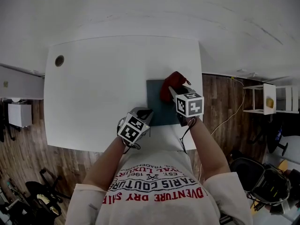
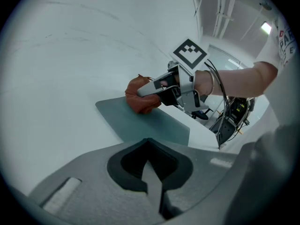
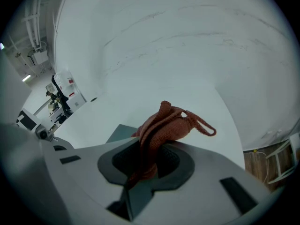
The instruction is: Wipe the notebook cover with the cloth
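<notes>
A dark teal notebook (image 1: 158,108) lies flat near the right front of the white table (image 1: 103,83). On its far right part rests a bunched red cloth (image 1: 172,83), and my right gripper (image 1: 173,93) is shut on it. In the right gripper view the cloth (image 3: 171,123) bulges out of the jaws, with a corner of the notebook (image 3: 122,134) to the left. My left gripper (image 1: 143,113) sits at the notebook's near left corner, shut on nothing. The left gripper view looks across the notebook (image 2: 150,123) to the cloth (image 2: 139,101) and the right gripper (image 2: 157,89).
A round cable hole (image 1: 59,60) sits in the table's far left corner. The table's right edge runs just beyond the notebook, with wooden floor (image 1: 225,102) and a small white shelf unit (image 1: 268,99) past it. Dark equipment stands on the floor at both sides.
</notes>
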`<state>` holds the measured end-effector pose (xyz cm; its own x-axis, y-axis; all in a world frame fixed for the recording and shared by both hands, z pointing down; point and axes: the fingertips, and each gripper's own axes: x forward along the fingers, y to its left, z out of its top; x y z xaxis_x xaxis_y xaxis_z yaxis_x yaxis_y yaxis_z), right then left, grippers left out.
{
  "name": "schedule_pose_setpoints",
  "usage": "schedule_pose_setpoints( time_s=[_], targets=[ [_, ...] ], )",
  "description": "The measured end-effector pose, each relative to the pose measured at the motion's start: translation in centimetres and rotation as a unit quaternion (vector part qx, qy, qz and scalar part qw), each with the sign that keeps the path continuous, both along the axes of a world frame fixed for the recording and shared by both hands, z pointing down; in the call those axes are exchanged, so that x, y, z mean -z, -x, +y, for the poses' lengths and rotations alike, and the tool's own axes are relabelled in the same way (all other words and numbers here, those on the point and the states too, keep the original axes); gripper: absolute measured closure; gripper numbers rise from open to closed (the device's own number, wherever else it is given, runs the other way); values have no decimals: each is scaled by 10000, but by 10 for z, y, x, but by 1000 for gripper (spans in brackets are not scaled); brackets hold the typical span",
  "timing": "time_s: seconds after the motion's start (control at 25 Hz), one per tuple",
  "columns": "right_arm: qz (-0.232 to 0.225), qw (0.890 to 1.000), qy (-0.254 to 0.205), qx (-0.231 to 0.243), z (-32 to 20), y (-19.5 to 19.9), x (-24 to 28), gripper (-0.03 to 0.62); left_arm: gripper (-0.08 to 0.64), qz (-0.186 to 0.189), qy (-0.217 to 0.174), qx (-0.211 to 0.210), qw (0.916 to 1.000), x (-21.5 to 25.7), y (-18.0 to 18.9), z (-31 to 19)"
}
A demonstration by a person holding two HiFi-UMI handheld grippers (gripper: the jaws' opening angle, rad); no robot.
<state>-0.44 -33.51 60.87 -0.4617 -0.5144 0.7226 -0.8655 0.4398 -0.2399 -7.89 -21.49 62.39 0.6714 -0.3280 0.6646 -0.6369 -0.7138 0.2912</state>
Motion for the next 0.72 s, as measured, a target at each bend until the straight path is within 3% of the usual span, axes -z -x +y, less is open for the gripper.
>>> schedule_pose_setpoints(
  time_s=[0.48, 0.6, 0.72],
  targets=[
    [399, 9976, 83, -562, 9, -57, 4, 514, 549, -9, -105, 41, 9999, 2, -1, -1],
    [199, 9993, 33, -316, 17, -45, 19, 515, 549, -7, -113, 16, 9999, 3, -1, -2],
    [76, 9995, 45, 292, 33, -12, 31, 517, 549, 5, -65, -5, 10000, 3, 1, -2]
  ],
)
